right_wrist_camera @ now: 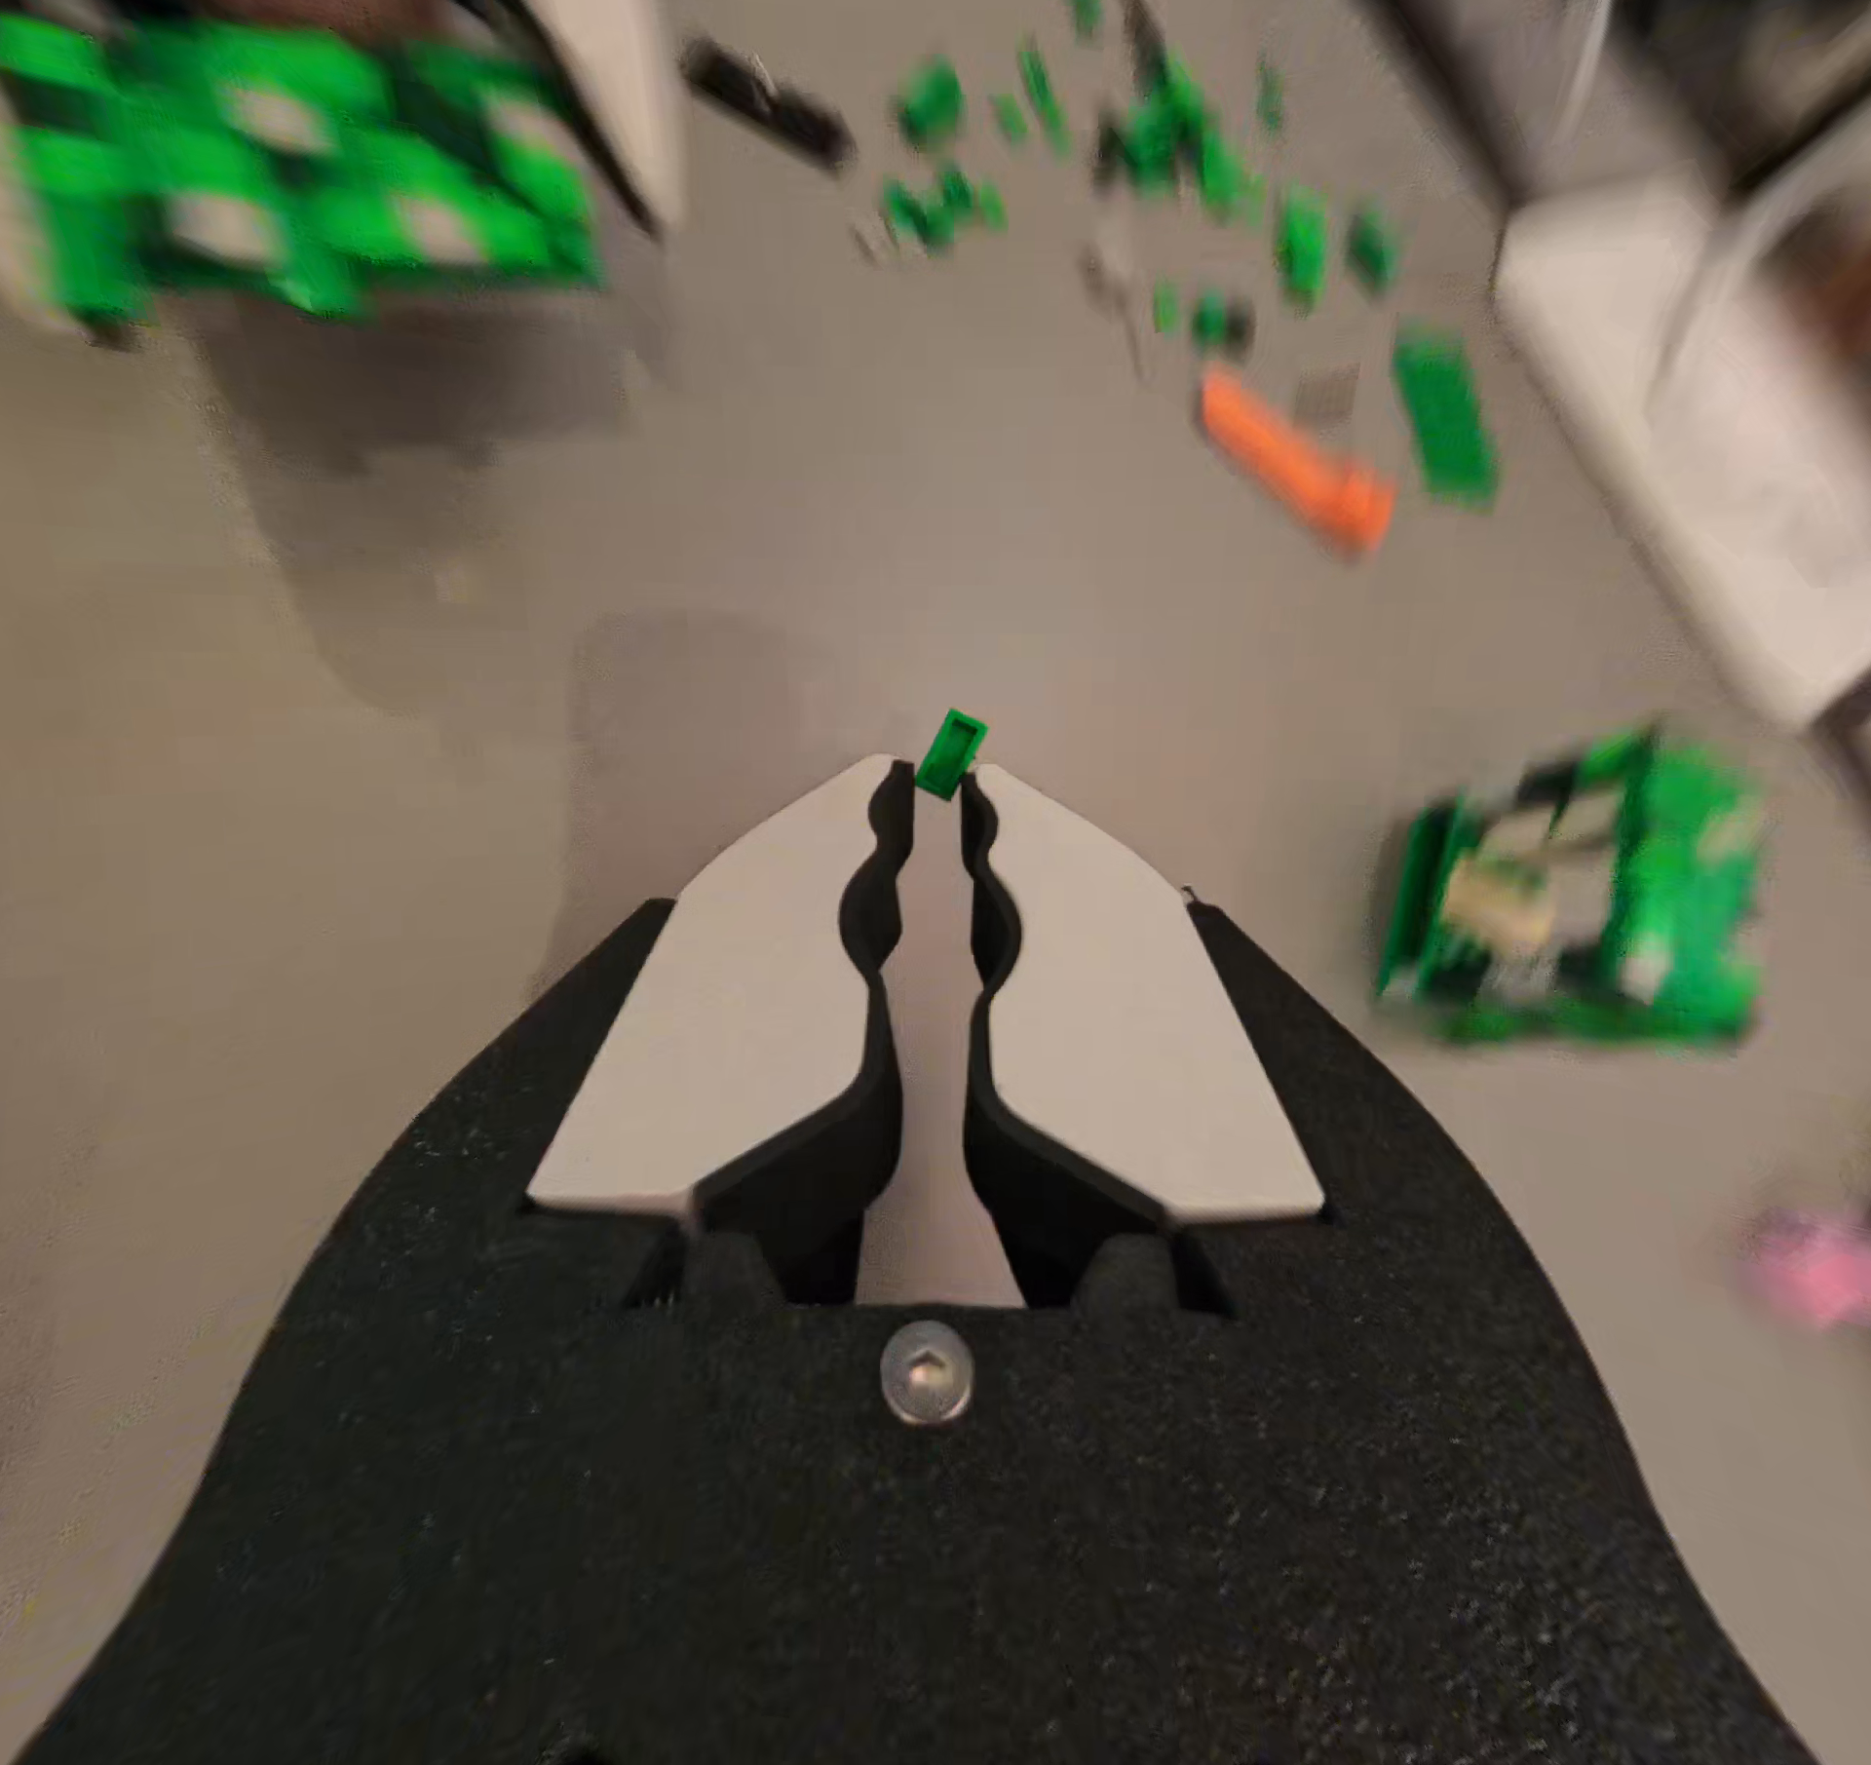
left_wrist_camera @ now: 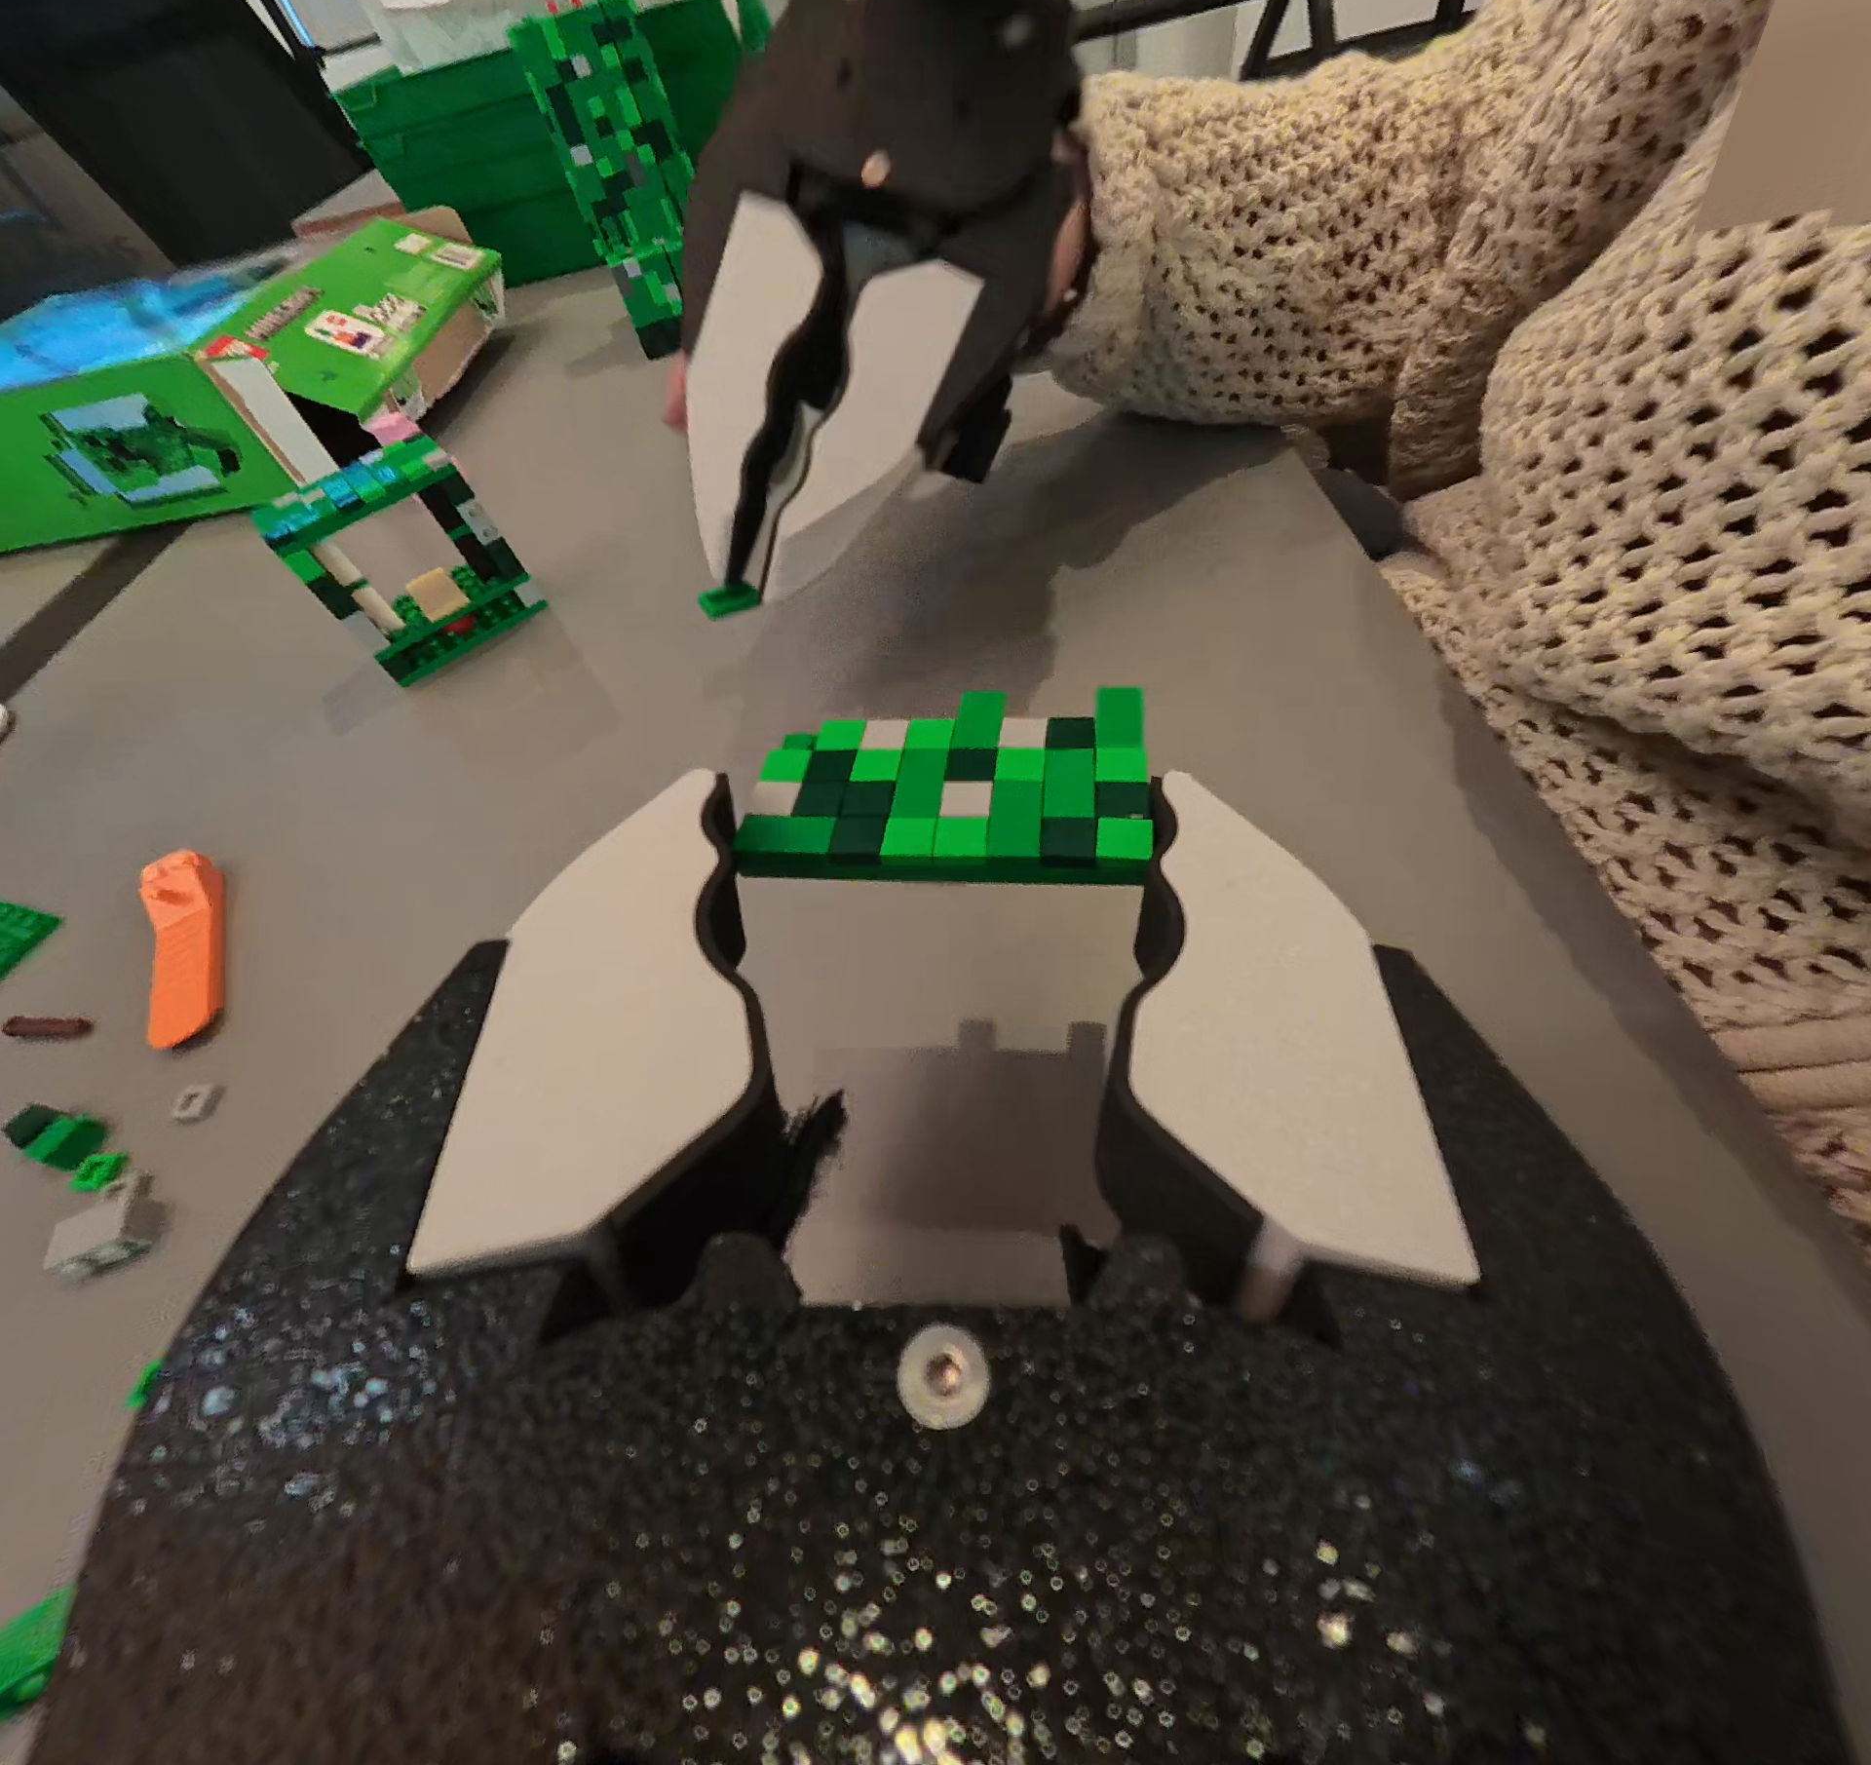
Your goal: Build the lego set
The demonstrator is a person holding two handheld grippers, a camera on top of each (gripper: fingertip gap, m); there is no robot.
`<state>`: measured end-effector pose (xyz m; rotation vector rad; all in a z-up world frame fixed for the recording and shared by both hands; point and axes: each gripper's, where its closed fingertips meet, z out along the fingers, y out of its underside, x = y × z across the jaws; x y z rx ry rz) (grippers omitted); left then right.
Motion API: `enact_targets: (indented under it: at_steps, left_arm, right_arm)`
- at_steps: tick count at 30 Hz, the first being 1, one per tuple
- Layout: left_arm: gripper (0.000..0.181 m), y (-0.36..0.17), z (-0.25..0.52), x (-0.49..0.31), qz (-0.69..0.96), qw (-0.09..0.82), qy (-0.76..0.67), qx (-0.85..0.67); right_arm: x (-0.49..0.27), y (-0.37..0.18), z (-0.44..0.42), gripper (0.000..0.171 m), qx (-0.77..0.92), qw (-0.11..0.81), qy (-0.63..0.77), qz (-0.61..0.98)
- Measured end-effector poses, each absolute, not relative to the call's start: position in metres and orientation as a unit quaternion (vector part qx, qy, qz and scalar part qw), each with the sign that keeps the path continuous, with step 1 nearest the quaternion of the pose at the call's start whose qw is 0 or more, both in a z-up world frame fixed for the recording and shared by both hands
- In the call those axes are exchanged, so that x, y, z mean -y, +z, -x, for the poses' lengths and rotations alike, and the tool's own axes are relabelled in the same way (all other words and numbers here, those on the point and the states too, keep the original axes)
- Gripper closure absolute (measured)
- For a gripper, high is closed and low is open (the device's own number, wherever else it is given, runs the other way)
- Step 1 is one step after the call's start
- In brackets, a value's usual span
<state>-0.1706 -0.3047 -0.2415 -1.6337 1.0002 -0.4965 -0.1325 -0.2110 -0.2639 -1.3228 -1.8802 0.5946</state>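
My left gripper [left_wrist_camera: 942,820] is shut on a flat panel of green, dark green and grey tiles [left_wrist_camera: 952,785] and holds it level above the grey table. The panel shows blurred in the right wrist view [right_wrist_camera: 294,167]. My right gripper [right_wrist_camera: 937,775] is shut on a small green tile [right_wrist_camera: 952,752] at its fingertips. In the left wrist view the right gripper [left_wrist_camera: 744,582] points down at the table beyond the panel, with the small tile [left_wrist_camera: 727,601] at its tips.
A tall green pixel figure [left_wrist_camera: 607,167], a small green frame build [left_wrist_camera: 405,562] and the green set box [left_wrist_camera: 202,400] stand at the far left. An orange brick separator [left_wrist_camera: 182,947] and loose green pieces [left_wrist_camera: 61,1134] lie left. A knitted sleeve [left_wrist_camera: 1519,400] fills the right.
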Motion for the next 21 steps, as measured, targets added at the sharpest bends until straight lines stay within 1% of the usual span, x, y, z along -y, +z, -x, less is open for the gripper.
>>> enact_targets:
  at_steps: [2, 3, 4, 5, 7, 9, 12, 15, 17, 21]
  left_arm:
    - [0.105, -0.244, 0.167, 0.306, 0.697, 0.536, -0.229, -0.418]
    - [0.105, -0.244, 0.166, 0.307, 0.699, 0.532, -0.238, -0.414]
    - [0.105, -0.244, 0.165, 0.307, 0.701, 0.529, -0.247, -0.410]
    - [0.105, -0.243, 0.165, 0.307, 0.701, 0.529, -0.255, -0.405]
    - [0.105, -0.239, 0.164, 0.308, 0.696, 0.534, -0.272, -0.394]
    - [0.105, -0.231, 0.163, 0.309, 0.686, 0.543, -0.293, -0.385]
    - [0.105, -0.222, 0.164, 0.310, 0.673, 0.559, -0.310, -0.372]
    - [0.105, -0.212, 0.165, 0.312, 0.660, 0.569, -0.338, -0.356]
    - [0.105, -0.207, 0.166, 0.312, 0.654, 0.573, -0.353, -0.345]
    - [0.105, -0.204, 0.168, 0.312, 0.651, 0.579, -0.359, -0.337]
  right_arm:
    - [0.242, -0.235, 0.144, 0.163, 0.774, 0.473, 0.218, 0.361]
    - [0.257, -0.220, 0.149, 0.163, 0.780, 0.531, 0.184, 0.273]
    - [0.269, -0.207, 0.153, 0.163, 0.775, 0.589, 0.128, 0.187]
    - [0.277, -0.200, 0.156, 0.163, 0.768, 0.629, 0.056, 0.109]
    - [0.288, -0.200, 0.164, 0.163, 0.762, 0.644, -0.066, -0.006]
    - [0.297, -0.195, 0.169, 0.163, 0.755, 0.649, -0.077, -0.048]
    - [0.294, -0.179, 0.175, 0.163, 0.727, 0.655, -0.155, -0.135]
    - [0.295, -0.182, 0.178, 0.163, 0.714, 0.626, -0.200, -0.241]
    - [0.299, -0.176, 0.181, 0.163, 0.676, 0.628, -0.236, -0.306]
    - [0.300, -0.178, 0.189, 0.163, 0.627, 0.608, -0.303, -0.381]
